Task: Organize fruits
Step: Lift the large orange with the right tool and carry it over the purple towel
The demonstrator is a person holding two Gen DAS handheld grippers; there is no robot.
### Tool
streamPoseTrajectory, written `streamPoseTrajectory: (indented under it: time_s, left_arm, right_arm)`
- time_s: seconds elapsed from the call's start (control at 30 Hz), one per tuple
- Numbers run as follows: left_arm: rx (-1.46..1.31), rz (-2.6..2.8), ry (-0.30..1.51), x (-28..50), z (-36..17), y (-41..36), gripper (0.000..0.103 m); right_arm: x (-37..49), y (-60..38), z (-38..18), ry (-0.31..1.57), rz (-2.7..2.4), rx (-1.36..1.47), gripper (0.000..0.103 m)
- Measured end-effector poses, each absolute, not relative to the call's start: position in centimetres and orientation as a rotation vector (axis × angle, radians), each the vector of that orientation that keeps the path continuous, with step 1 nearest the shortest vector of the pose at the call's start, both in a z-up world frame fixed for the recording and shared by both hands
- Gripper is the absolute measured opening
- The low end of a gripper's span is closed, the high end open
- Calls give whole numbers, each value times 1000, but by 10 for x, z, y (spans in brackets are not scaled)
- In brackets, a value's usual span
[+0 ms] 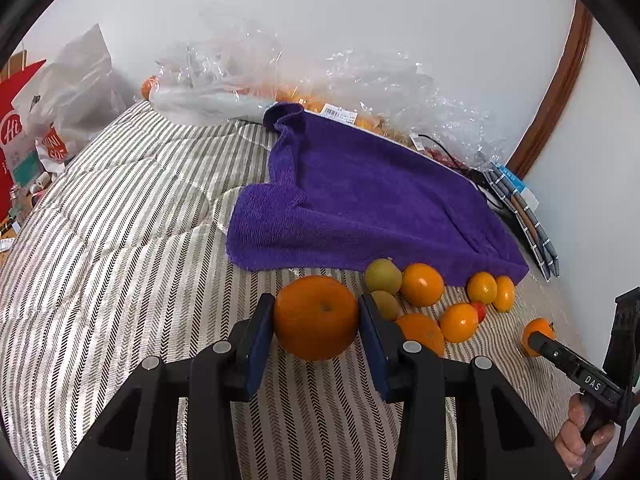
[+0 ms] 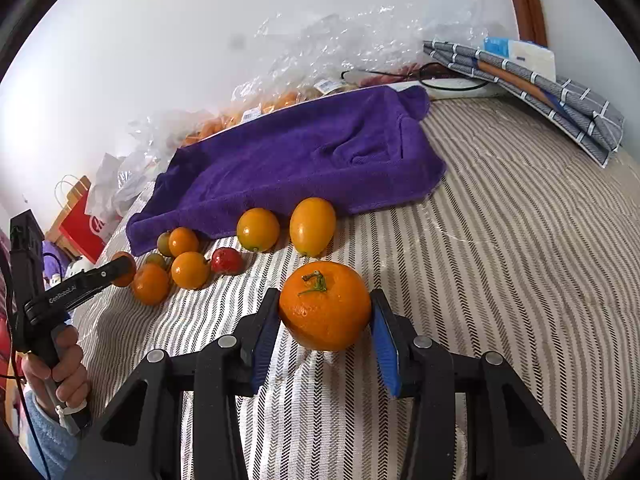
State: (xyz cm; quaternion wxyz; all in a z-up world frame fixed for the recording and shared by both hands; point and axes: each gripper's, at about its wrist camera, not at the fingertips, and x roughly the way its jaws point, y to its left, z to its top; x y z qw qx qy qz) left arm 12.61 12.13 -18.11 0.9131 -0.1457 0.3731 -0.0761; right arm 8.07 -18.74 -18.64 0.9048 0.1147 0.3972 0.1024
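My left gripper (image 1: 316, 320) is shut on a large orange (image 1: 316, 318), held just above the striped bedcover (image 1: 120, 260). My right gripper (image 2: 325, 316) is shut on an orange with a green stem (image 2: 325, 310), low over the bedcover (image 2: 520, 260). Several loose fruits lie along the front edge of a purple towel (image 1: 360, 200): oranges (image 1: 422, 284), a green fruit (image 1: 383, 276), two small oranges (image 1: 482, 287) and a small red fruit (image 1: 479, 311). In the right wrist view the same group shows: two yellow-orange fruits (image 2: 313, 225), a red one (image 2: 226, 260), smaller oranges (image 2: 190, 270).
Clear plastic bags with more fruit (image 1: 360, 92) lie behind the towel against the wall. Folded grey checked cloths (image 2: 560, 96) sit at the far right corner. A red paper bag (image 1: 16, 120) and white bags stand beside the bed at the left.
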Motion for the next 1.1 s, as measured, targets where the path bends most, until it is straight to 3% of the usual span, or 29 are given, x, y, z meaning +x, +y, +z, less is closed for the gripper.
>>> streamPoseTrajectory:
  time_s: [0.27, 0.6, 1.1]
  left_arm:
    - [-275, -176, 736, 121, -172, 115, 40]
    - [-230, -224, 678, 108, -112, 101, 40]
    - [-264, -180, 675, 158, -72, 92, 40]
  right_arm:
    - [81, -191, -186, 841, 206, 247, 44]
    - [90, -195, -127, 783, 243, 175, 44]
    - [118, -188, -87, 692, 234, 157, 44]
